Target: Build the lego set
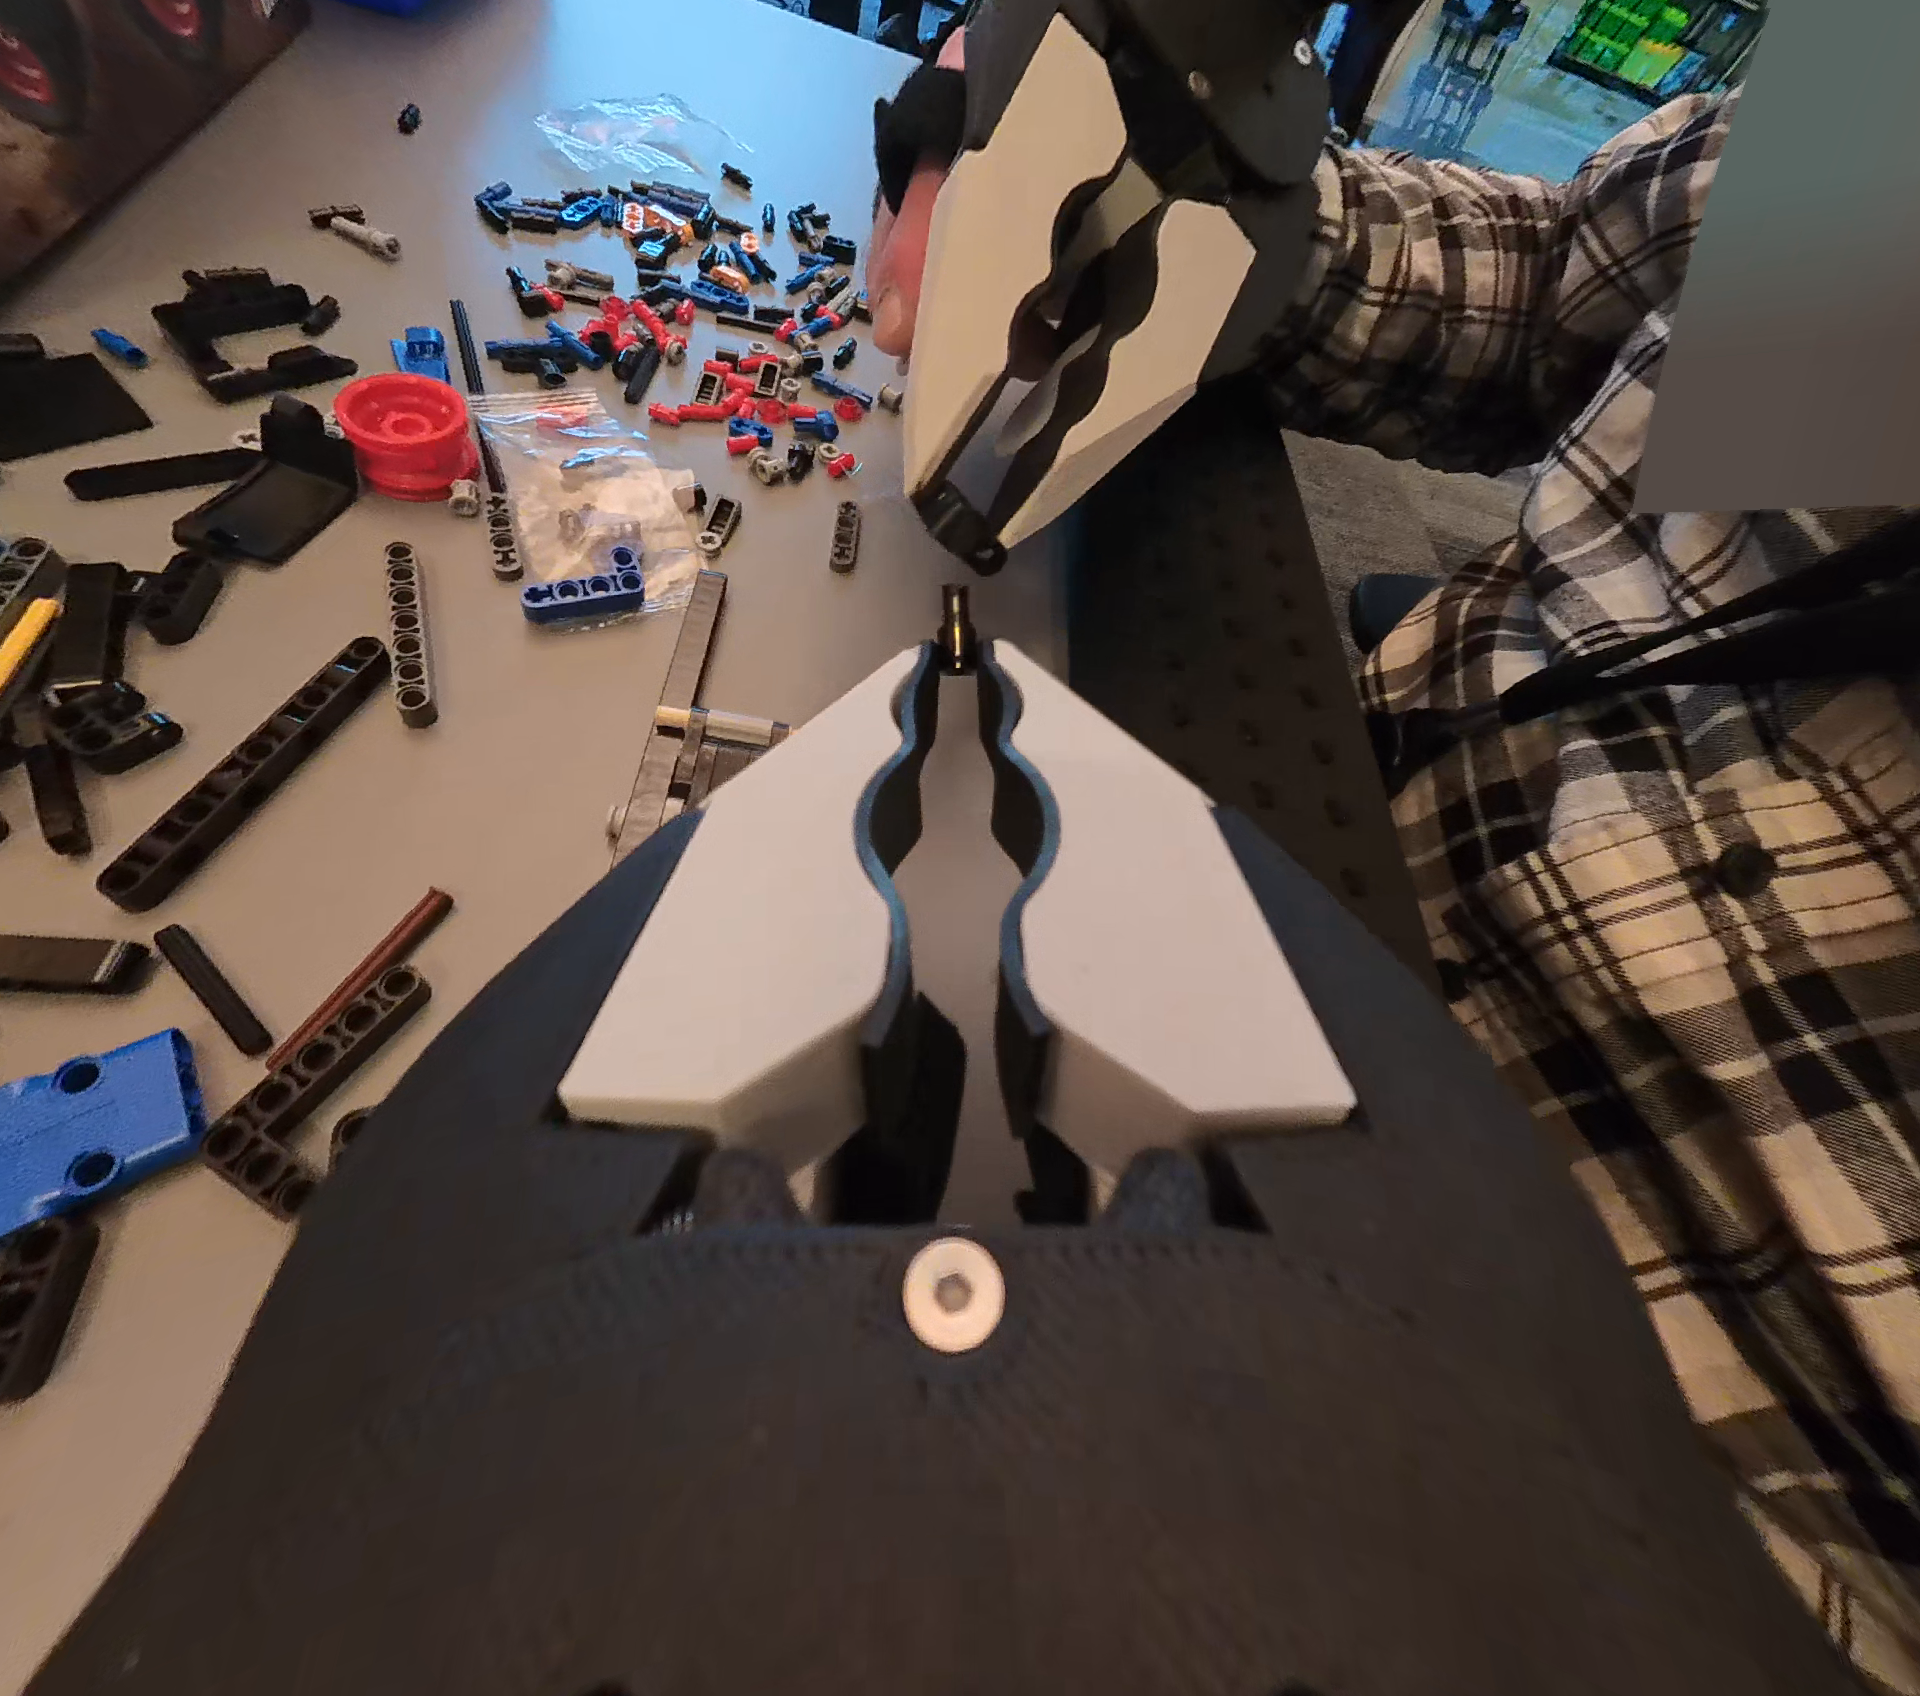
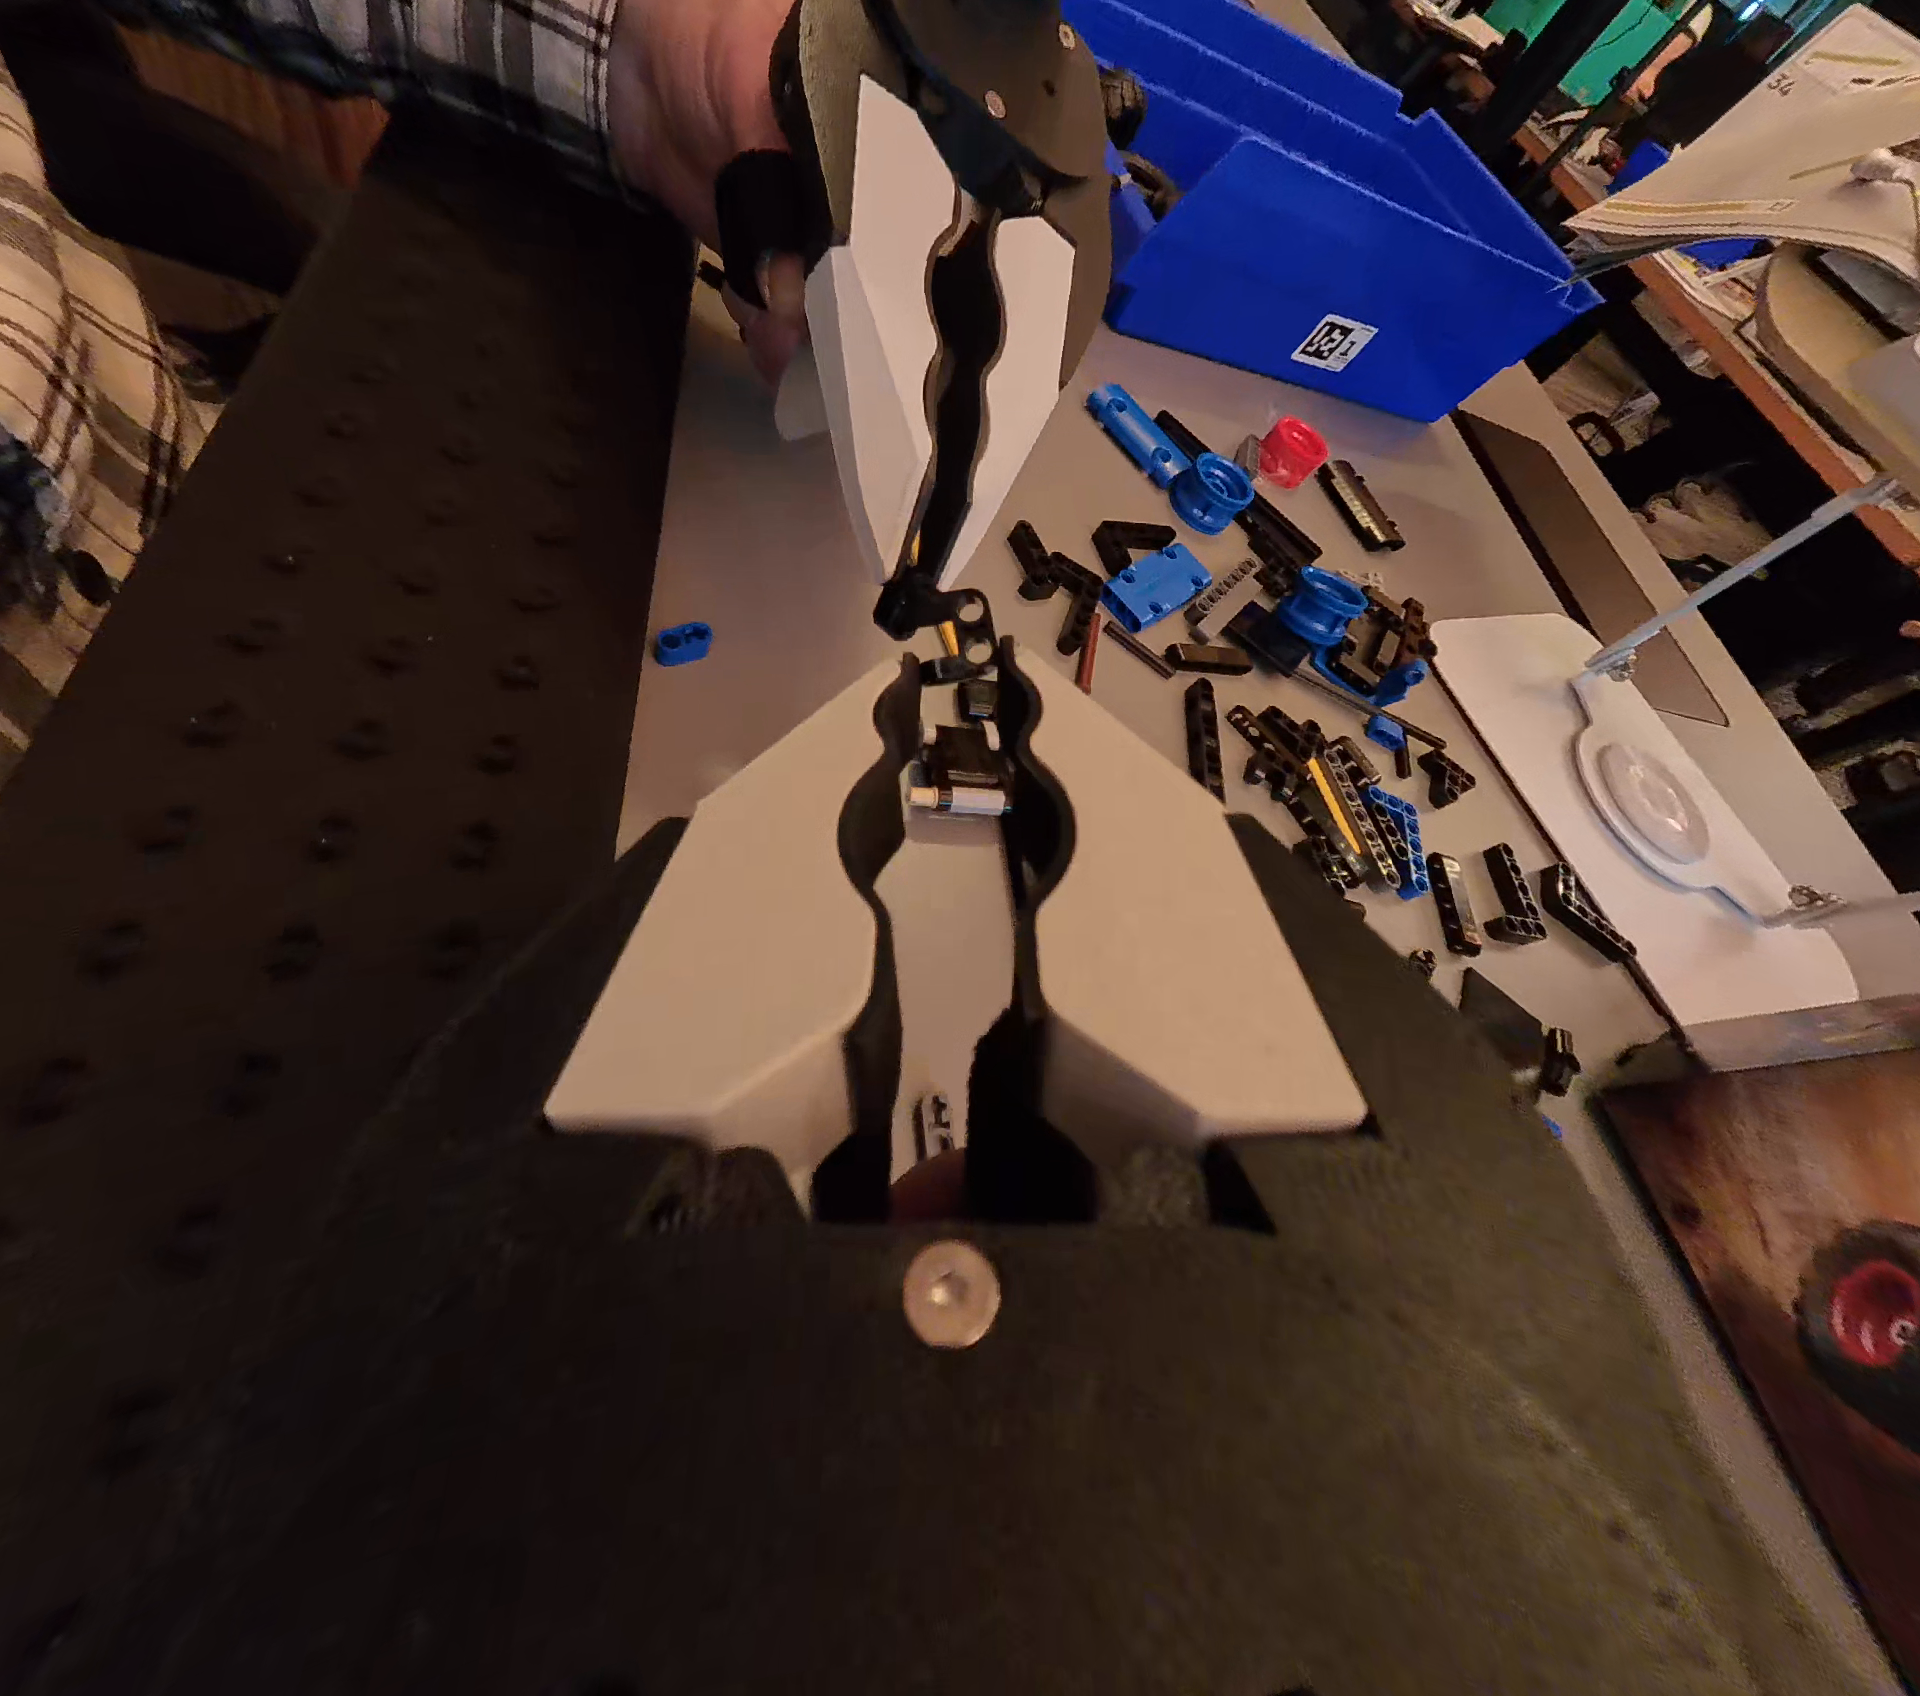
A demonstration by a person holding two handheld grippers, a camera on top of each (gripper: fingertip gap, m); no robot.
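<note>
- The left gripper [image 1: 954, 659] has its fingers pressed onto a small black pin [image 1: 953, 620], which sticks out past the tips toward 12 o'clock.
- The right gripper [image 1: 961, 529] comes in from 1 o'clock in the left wrist view, tips just short of the pin, not touching it.
- In the right wrist view the right gripper [image 2: 954, 672] pinches a small black assembly [image 2: 961, 758] with a grey and white piece at its near end; a holed black beam [image 2: 971, 623] pokes out past the tips.
- There the left gripper [image 2: 914, 597] descends from 12 o'clock; its tip seems to meet the beam, though the dark parts blur together.
- Both pieces are held above the grey table [image 1: 582, 46].
- Loose parts [image 1: 686, 316] lie at 10 o'clock of the left gripper, with a red wheel [image 1: 405, 433] and long black beams [image 1: 244, 773] further left.
- A blue bin [image 2: 1340, 264] stands at 1 o'clock in the right wrist view, with blue wheels [image 2: 1210, 491] before it.
- A black perforated board [image 2: 343, 607] edges the table.
</note>
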